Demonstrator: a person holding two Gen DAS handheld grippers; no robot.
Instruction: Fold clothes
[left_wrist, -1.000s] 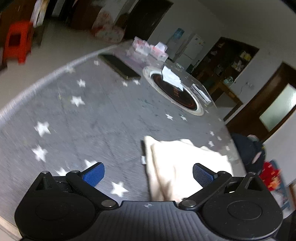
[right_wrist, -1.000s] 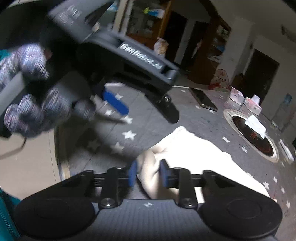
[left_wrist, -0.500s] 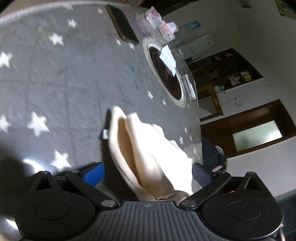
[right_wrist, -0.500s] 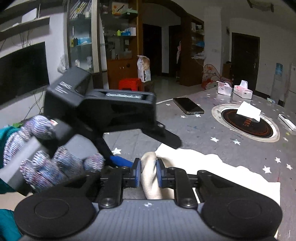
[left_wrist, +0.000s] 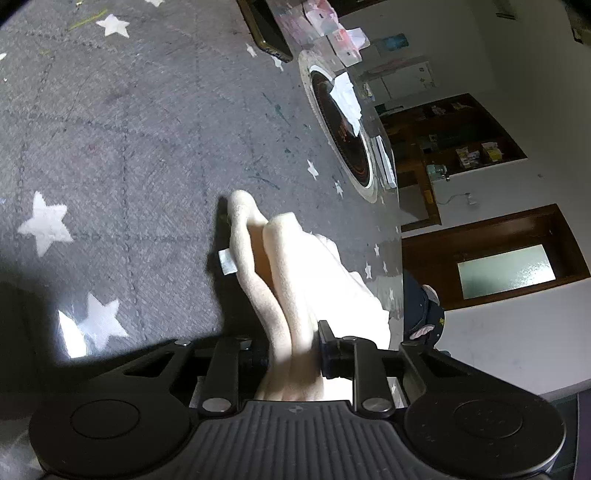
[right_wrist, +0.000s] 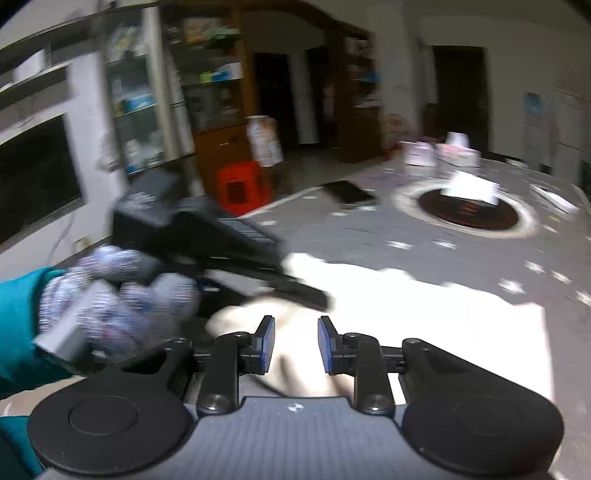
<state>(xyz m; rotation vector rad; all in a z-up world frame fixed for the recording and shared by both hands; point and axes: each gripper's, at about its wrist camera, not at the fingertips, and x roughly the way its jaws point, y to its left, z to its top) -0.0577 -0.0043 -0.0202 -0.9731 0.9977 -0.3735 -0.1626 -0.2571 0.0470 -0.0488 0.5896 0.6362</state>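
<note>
A dim living room with dark doors and a glass-fronted cabinet surrounds a round tabletop (left_wrist: 122, 122) under a grey cloth printed with white stars. On its far side lie a dark phone (left_wrist: 266, 31), pink tissue boxes (left_wrist: 334, 24) and an inset round cooker plate (left_wrist: 341, 129) with a white paper on it.

In the left wrist view, the left tongs (left_wrist: 293, 356) have just been closing and now clamp a doubled, raised ridge of a cream fleece garment (left_wrist: 295, 266), its small white label sticking out on the left side. The rest of the garment lies on the near part of the tabletop, to the right of the ridge.

In the right wrist view, a gloved hand (right_wrist: 110, 295) in a teal sleeve holds the left tool at the garment's near left edge. The right tongs (right_wrist: 293, 345) have just been opening a little; their blue pads stand apart with blurred cream fabric beneath them, and no pad visibly presses on it.

Judging by the layered cloth, at least one fold seems made. The garment still looks broad and loosely spread, so further folds and a final flattening probably remain.
</note>
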